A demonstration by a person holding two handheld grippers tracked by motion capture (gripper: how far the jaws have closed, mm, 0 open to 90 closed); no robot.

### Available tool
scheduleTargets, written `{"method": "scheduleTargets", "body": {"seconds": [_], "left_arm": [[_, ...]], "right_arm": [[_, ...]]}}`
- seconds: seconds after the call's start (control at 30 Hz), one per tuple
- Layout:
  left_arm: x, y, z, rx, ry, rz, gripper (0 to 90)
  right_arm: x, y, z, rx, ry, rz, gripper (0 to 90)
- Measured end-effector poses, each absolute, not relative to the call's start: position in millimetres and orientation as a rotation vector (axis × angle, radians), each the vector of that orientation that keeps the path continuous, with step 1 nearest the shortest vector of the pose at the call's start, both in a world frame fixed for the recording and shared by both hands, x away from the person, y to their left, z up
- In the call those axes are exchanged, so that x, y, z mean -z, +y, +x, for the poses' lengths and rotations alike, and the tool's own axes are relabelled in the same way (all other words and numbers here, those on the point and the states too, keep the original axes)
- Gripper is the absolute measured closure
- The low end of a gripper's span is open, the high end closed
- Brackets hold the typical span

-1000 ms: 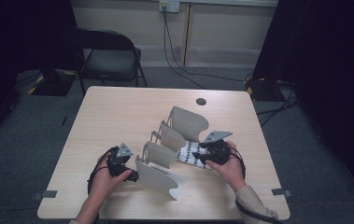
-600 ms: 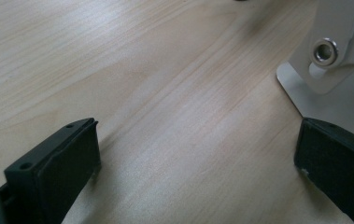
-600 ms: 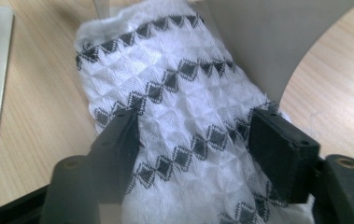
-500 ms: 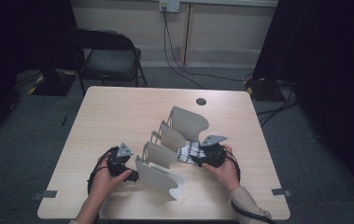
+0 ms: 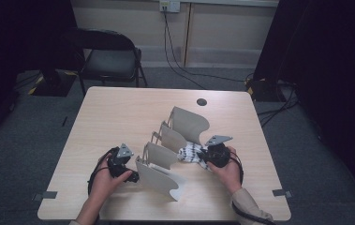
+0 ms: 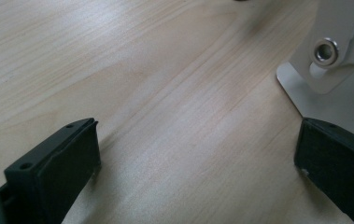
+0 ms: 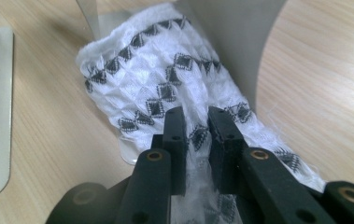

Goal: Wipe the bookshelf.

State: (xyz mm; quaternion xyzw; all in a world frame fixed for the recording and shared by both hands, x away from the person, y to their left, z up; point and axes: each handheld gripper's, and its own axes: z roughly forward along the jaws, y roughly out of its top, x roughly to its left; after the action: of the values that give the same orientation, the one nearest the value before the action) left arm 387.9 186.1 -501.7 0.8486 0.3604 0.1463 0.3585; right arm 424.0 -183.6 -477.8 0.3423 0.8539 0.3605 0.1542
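Table (image 5: 119, 112) is carrying a white rack (image 5: 159, 173) of upright curved divider plates running diagonally from near-left to far-right. The sock (image 7: 165, 88), white with black diamond pattern, is lying in the slot between two dividers on the rack's right side, long axis pointing from the right gripper (image 7: 195, 135) straight into the slot, so my guess is the next move is running along that axis. Right gripper's jaws have just been closing and are now pinching the sock's near end. That hand is clearly the nearer one. Divider plates on both sides are the obstruction; sideways drift would likely snag fabric. Left gripper (image 5: 127, 172) is sitting released, jaws wide, touching the rack's near-left end, nothing between them.
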Motion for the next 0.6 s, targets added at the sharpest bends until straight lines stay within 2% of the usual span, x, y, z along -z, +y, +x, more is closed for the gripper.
{"method": "scheduleTargets", "body": {"seconds": [0.33,0.6], "left_arm": [[501.7,186.2,387.9,-0.378,0.929,2.190,0.0],[501.6,186.2,388.2,-0.379,0.925,2.192,0.0]], "right_arm": [[452.7,-194.9,424.6,-1.106,2.349,1.040,79.5],[459.0,-160.6,433.0,-1.072,2.410,0.946,77.1]]}}
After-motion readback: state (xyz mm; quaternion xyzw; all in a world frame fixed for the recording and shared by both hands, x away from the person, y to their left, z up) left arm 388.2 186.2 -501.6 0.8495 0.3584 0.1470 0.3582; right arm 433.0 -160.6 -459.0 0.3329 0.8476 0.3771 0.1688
